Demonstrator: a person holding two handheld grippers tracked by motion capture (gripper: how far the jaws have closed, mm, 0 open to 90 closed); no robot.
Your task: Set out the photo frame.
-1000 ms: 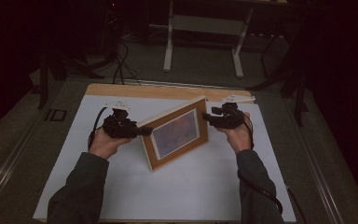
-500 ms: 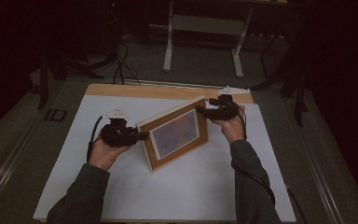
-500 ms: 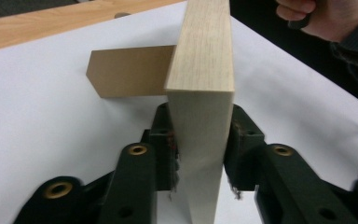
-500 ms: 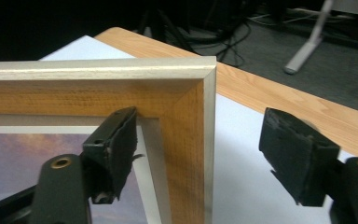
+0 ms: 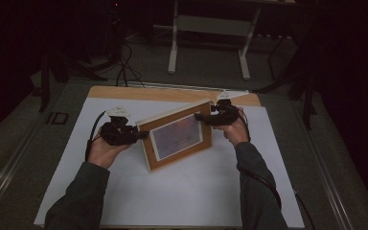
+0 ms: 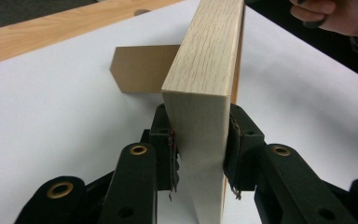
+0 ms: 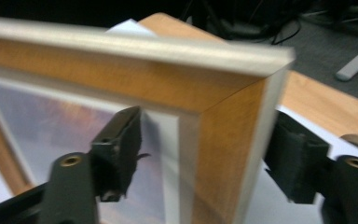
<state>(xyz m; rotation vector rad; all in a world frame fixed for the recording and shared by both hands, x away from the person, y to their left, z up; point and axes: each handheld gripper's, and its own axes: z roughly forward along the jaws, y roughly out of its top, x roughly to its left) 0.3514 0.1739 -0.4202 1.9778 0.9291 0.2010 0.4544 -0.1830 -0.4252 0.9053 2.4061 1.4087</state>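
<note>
I am holding a frame (image 5: 177, 135) upright on the white sheet (image 5: 172, 191) that covers the table (image 5: 167, 93), with its picture side facing me and its left end nearer to me than its right. My left gripper (image 5: 141, 135) is clamping the frame's left edge: in the left gripper view the two pads are pressing on both faces of the pale wood (image 6: 205, 93), one from each side, so this tool is closed on the frame at a middling width. My left hand (image 5: 103, 151) is resting low, just beside the frame's lower left part. My right gripper (image 5: 200, 116) is sitting at the frame's upper right corner, and its jaws have just been opening; they are now standing wide. In the right gripper view the corner of the frame (image 7: 223, 140) is lying between the jaws, the left jaw is in front of the picture glass and the right jaw is behind the back, and a gap is showing on each side, so this tool is not gripping. My right hand (image 5: 234, 130) is staying behind the frame's right end. Behind the frame, in the left gripper view, a brown stand flap (image 6: 140, 69) is lying flat against the sheet, reaching out from the frame's back. The bare wooden strip of the table is running along the far edge of the sheet.
</note>
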